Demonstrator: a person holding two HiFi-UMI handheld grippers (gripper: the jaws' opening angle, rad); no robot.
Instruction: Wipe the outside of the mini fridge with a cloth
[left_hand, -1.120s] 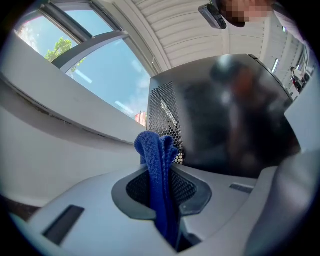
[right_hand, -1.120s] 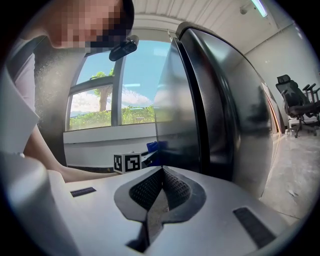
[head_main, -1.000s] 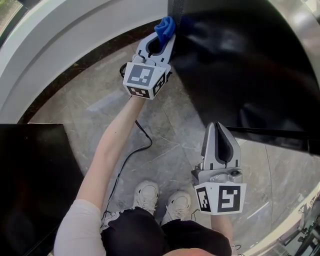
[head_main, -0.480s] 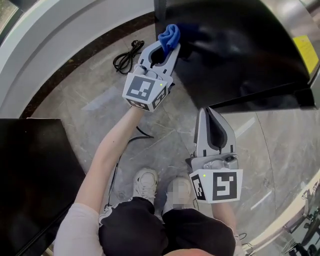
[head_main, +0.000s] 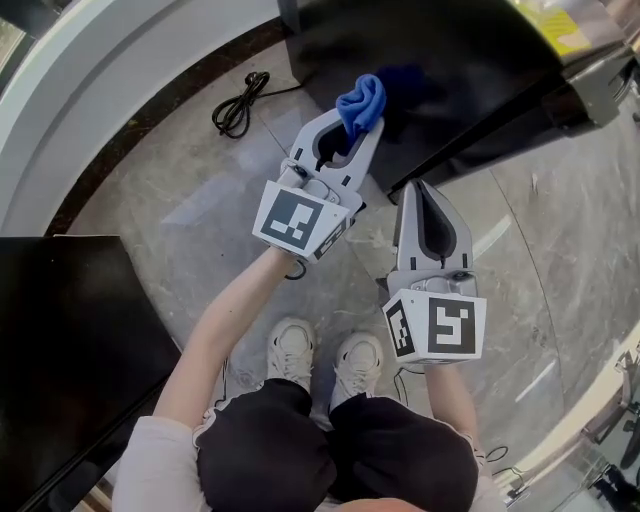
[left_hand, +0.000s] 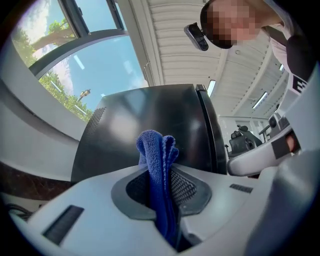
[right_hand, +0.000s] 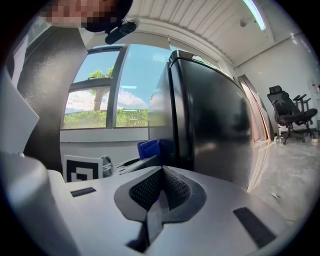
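Observation:
The black mini fridge (head_main: 450, 70) fills the top of the head view and stands tall in both gripper views (left_hand: 150, 125) (right_hand: 210, 120). My left gripper (head_main: 358, 122) is shut on a folded blue cloth (head_main: 362, 102) (left_hand: 159, 165), whose tip is at the fridge's glossy side; whether it touches I cannot tell. My right gripper (head_main: 422, 190) is shut with nothing in it, held just below the fridge's lower edge, to the right of the left gripper. In the right gripper view the blue cloth (right_hand: 149, 148) shows past the shut jaws.
A coiled black power cable (head_main: 235, 105) lies on the grey stone floor (head_main: 170, 210) left of the fridge. A dark cabinet (head_main: 60, 350) fills the lower left. A curved white wall base (head_main: 110, 80) runs behind. An office chair (right_hand: 285, 117) stands far right.
The head camera has tilted, so the fridge sits higher in view. My left gripper with the cloth has moved down and to the right along the fridge's side. The right gripper stayed shut nearby.

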